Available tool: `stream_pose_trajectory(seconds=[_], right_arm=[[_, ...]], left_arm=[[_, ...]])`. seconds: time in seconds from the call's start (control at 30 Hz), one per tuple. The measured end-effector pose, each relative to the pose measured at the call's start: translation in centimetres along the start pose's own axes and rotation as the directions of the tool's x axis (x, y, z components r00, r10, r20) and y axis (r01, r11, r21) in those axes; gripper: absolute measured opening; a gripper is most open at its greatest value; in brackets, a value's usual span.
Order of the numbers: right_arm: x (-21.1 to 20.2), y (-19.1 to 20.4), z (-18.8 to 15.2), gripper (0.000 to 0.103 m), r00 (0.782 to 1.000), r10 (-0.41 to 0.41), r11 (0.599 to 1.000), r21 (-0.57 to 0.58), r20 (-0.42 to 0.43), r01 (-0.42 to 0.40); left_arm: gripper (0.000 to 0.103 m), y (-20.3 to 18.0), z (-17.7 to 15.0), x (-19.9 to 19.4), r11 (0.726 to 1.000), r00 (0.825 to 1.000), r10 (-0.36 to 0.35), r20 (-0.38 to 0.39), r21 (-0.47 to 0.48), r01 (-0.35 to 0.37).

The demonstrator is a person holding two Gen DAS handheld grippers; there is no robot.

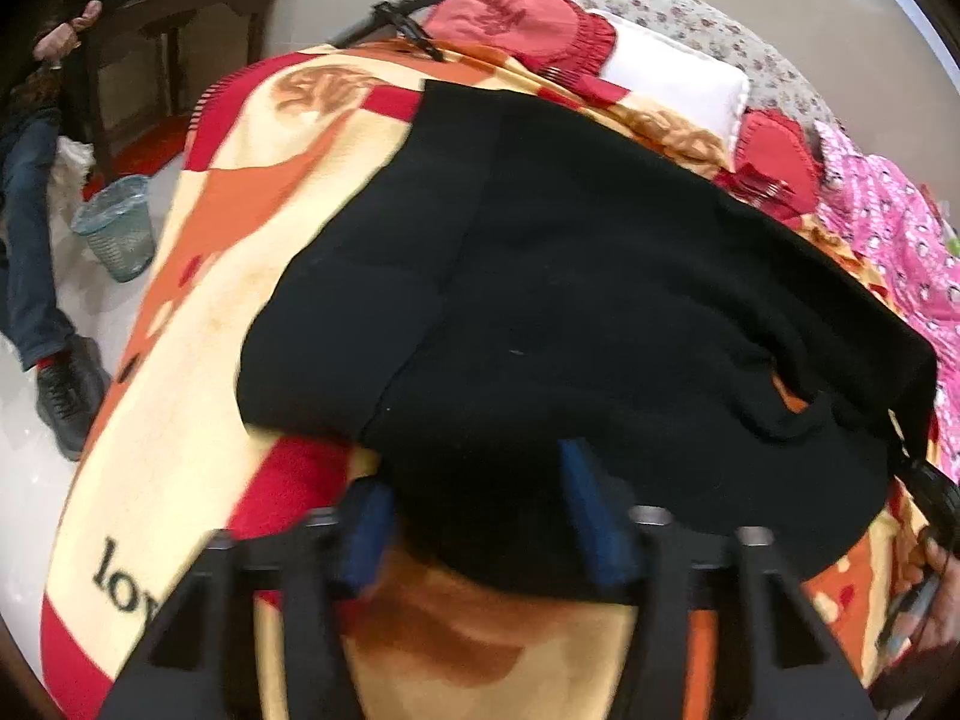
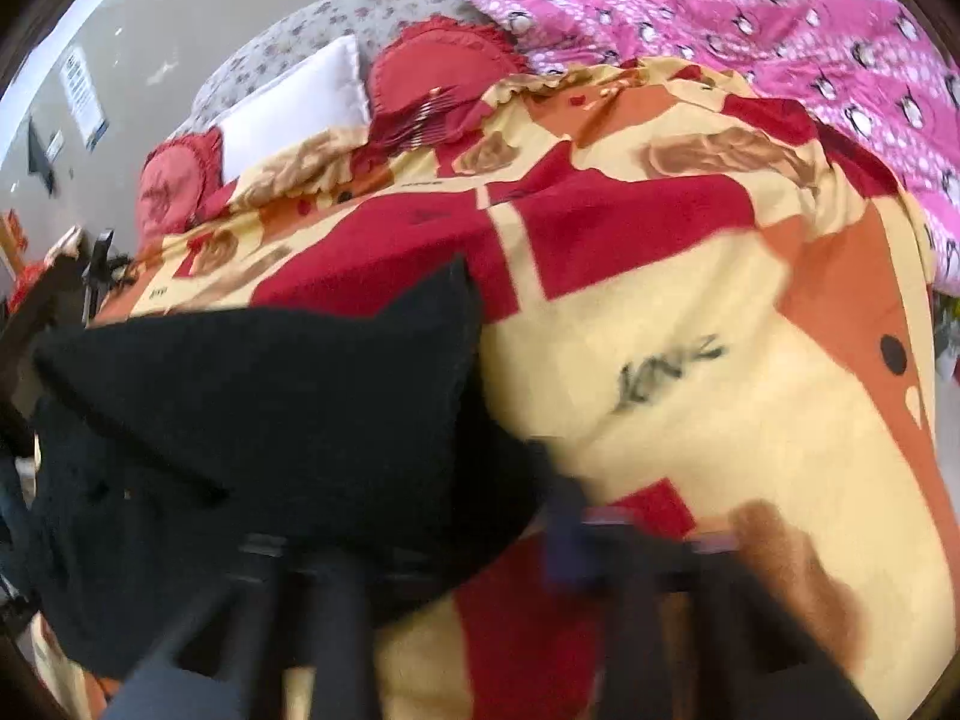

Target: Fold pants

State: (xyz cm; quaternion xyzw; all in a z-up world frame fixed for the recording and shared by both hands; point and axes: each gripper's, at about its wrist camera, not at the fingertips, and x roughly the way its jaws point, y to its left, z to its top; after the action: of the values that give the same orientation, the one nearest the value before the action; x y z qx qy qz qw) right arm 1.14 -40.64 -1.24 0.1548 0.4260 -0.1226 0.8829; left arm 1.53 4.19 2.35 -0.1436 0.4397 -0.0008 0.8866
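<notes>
Pants: one black pair (image 1: 540,276) – spread on the bed's red, orange and cream blanket (image 1: 198,360), near edge bunched at the fingers.
Left gripper (image 1: 480,516): blue fingers (image 1: 591,510) apart, the pants' near edge between them – whether the pads press on it I cannot tell.
Right gripper (image 2: 456,546): blurred; the pants (image 2: 270,396) drape over its left finger; grip cannot be told.
Beyond the pants: two red pillows (image 1: 516,18), one white pillow (image 1: 678,84), one pink quilt (image 2: 750,30).
Left of the blanket: one bin (image 1: 117,228) on the floor.
</notes>
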Motion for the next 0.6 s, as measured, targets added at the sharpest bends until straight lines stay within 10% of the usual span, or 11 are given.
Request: stream_pose_trajectory(seconds=[0.1, 0.6], right_arm=[[-0.7, 0.3, 0.1, 0.01, 1.0, 0.026, 1.0, -0.003, 0.016, -0.025], [-16.0, -2.8, -5.0, 0.01, 0.983, 0.101, 0.994, -0.044, 0.151, -0.096]], left_arm=[[0.02, 0.1, 0.2, -0.1, 1.0, 1.0, -0.013, -0.001, 0.011, 0.013], [0.012, 2.5, -0.6, -5.6, 0.992, 0.992, -0.124, 0.008, 0.041, 0.123]])
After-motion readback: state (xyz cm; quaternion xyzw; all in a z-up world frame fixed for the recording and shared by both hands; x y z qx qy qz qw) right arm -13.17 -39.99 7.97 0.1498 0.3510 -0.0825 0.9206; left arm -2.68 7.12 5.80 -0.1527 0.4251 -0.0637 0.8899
